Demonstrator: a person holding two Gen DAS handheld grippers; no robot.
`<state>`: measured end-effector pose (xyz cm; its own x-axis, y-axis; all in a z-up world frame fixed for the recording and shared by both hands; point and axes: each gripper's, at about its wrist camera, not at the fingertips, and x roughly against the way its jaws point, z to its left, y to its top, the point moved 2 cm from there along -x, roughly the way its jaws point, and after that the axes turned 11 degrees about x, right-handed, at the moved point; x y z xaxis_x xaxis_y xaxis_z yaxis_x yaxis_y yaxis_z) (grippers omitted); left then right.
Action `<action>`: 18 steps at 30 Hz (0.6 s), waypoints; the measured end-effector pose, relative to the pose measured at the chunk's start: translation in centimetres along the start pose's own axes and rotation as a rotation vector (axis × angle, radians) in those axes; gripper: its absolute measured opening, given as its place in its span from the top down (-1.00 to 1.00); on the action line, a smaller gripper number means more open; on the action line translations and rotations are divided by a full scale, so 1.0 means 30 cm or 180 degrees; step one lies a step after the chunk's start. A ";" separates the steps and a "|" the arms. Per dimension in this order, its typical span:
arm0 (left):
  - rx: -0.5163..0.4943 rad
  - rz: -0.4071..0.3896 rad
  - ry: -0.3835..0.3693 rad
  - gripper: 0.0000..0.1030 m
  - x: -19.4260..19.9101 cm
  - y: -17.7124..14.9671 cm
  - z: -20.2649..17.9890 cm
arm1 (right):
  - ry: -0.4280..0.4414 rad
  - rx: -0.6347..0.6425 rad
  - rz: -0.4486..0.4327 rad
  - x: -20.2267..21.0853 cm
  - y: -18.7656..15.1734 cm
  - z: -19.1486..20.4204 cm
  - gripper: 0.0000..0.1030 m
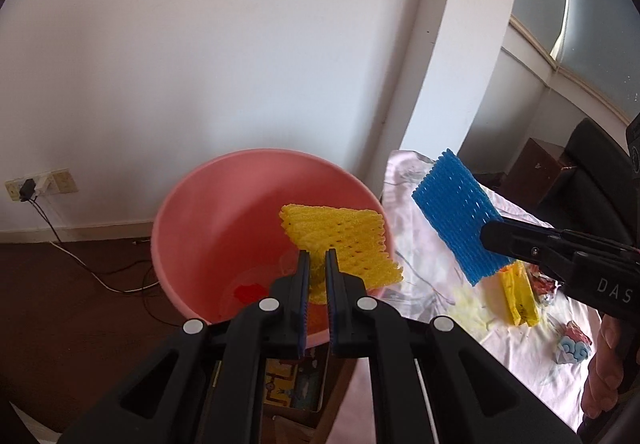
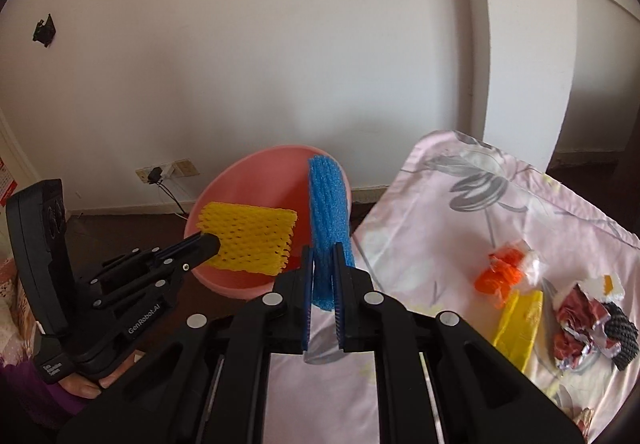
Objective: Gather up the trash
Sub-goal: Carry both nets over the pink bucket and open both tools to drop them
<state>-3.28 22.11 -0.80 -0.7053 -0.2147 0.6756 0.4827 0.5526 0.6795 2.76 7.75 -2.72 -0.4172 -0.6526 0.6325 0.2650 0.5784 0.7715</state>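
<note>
A yellow foam fruit net [image 1: 340,240] is clamped between the left gripper's [image 1: 316,268] jaws, above the pink plastic basin [image 1: 224,212]. A blue foam net [image 2: 330,220] is pinched in the right gripper's [image 2: 323,264] jaws beside it.

Counts, both views:

- 2 foam net sleeves: 1 yellow foam mesh sleeve [image 1: 340,240], 1 blue foam mesh sleeve [image 1: 456,212].
- 1 round pink plastic basin [image 1: 208,220].
- 2 black two-finger grippers: left gripper [image 1: 316,264], right gripper [image 2: 323,256].
- 1 pale pink floral cloth [image 2: 460,204] over the table.
- Loose trash on cloth, right wrist view, approx 5 pcs: 1 orange crumpled wrapper [image 2: 502,272], 1 flat yellow plastic packet [image 2: 516,328], 1 red-and-silver crumpled foil wrapper [image 2: 580,328], 1 black foam mesh piece [image 2: 622,336], 1 small white-and-yellow scrap [image 2: 608,286].
- Left wrist view adds 1 blue-and-pink crumpled wrapper [image 1: 574,344].
- 1 wall socket strip [image 1: 44,184], 1 black plug [image 1: 27,189] in it.
</note>
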 end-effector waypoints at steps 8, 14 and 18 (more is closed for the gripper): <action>0.0155 -0.0025 0.0346 0.87 -0.037 0.026 0.091 | 0.0188 0.0089 0.0105 -0.125 0.065 0.060 0.81; 0.0238 0.0051 0.0509 0.87 -0.071 0.021 0.142 | 0.0184 0.0127 0.0171 -0.201 0.080 0.086 0.81; 0.0255 0.0103 0.0562 0.87 -0.093 0.004 0.155 | 0.0190 0.0123 0.0206 -0.234 0.080 0.096 0.81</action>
<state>-3.66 26.52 -3.94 -0.5845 -0.3298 0.7413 0.4559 0.6223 0.6363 3.81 15.13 -5.52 -0.3475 -0.6405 0.6849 0.2556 0.6380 0.7264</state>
